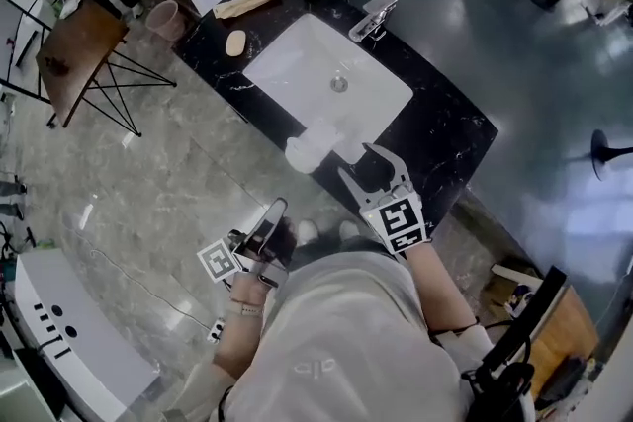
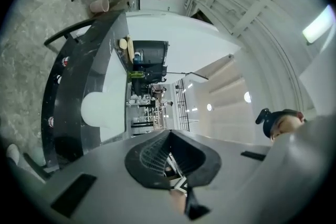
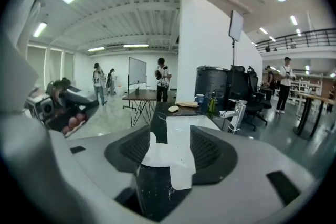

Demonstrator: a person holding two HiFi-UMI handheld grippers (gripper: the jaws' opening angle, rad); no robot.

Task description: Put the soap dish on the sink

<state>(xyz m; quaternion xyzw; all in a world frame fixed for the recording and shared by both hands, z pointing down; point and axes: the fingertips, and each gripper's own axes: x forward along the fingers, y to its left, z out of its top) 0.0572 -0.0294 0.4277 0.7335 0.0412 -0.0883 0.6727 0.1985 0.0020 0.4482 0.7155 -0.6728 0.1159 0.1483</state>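
White soap dish (image 1: 307, 151) on black counter (image 1: 445, 128) (beside basin (image 1: 326, 74)), soap (image 1: 235, 42) apart

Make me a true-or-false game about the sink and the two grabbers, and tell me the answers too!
1. The white soap dish sits on the black marble counter, at the near rim of the white sink basin. True.
2. The right gripper squeezes the dish. False: its jaws stand apart and press on nothing.
3. The oval beige soap bar lies inside the basin. False: it lies on the counter beside it.
4. The left gripper has its jaws together, holding nothing. True.
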